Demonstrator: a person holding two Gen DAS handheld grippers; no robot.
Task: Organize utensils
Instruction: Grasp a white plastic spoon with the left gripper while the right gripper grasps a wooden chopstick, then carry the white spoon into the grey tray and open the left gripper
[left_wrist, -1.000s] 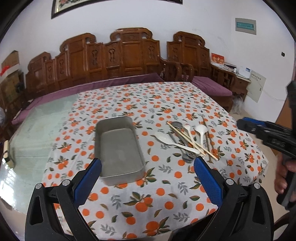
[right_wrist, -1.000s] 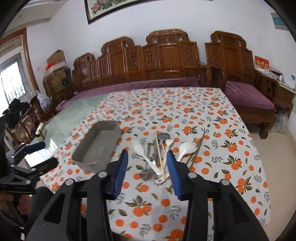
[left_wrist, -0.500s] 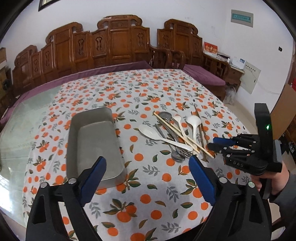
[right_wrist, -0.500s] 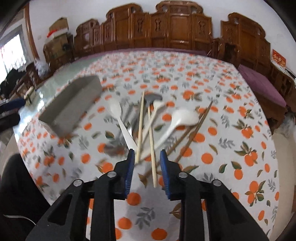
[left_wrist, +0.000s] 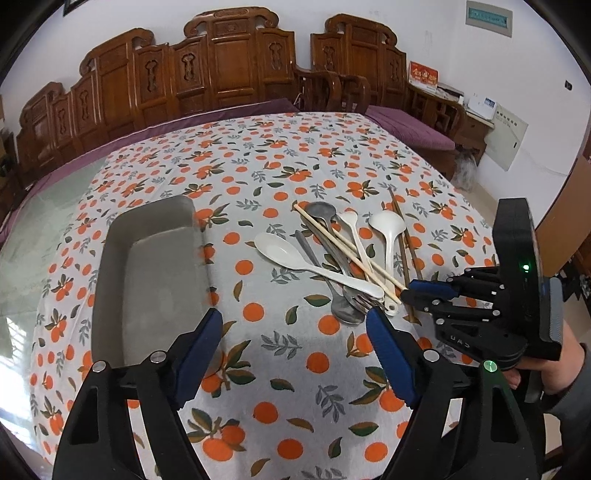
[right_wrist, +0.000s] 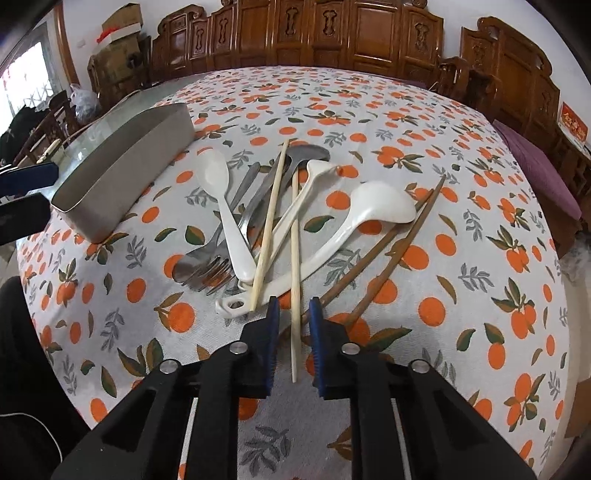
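A pile of utensils lies on the orange-print tablecloth: white spoons (right_wrist: 218, 199), a white ladle (right_wrist: 373, 210), metal forks (right_wrist: 210, 273), a metal spoon (left_wrist: 321, 212), light chopsticks (right_wrist: 294, 236) and dark chopsticks (right_wrist: 391, 240). A grey metal tray (left_wrist: 147, 266) stands left of the pile and shows empty. My right gripper (right_wrist: 293, 310) is low over the cloth, narrowly open, with one light chopstick lying between its fingers. It also shows in the left wrist view (left_wrist: 410, 295). My left gripper (left_wrist: 293, 325) is wide open and empty above the cloth near the tray.
Carved wooden benches (left_wrist: 229, 66) with purple cushions line the far side. The tablecloth (left_wrist: 295, 155) leaves bare glass tabletop (left_wrist: 40, 221) at the left. The table's right edge drops to the floor (left_wrist: 476, 195).
My right gripper has dropped toward the pile and narrowed around a light chopstick's near end. My left gripper has moved closer to the table, still wide open.
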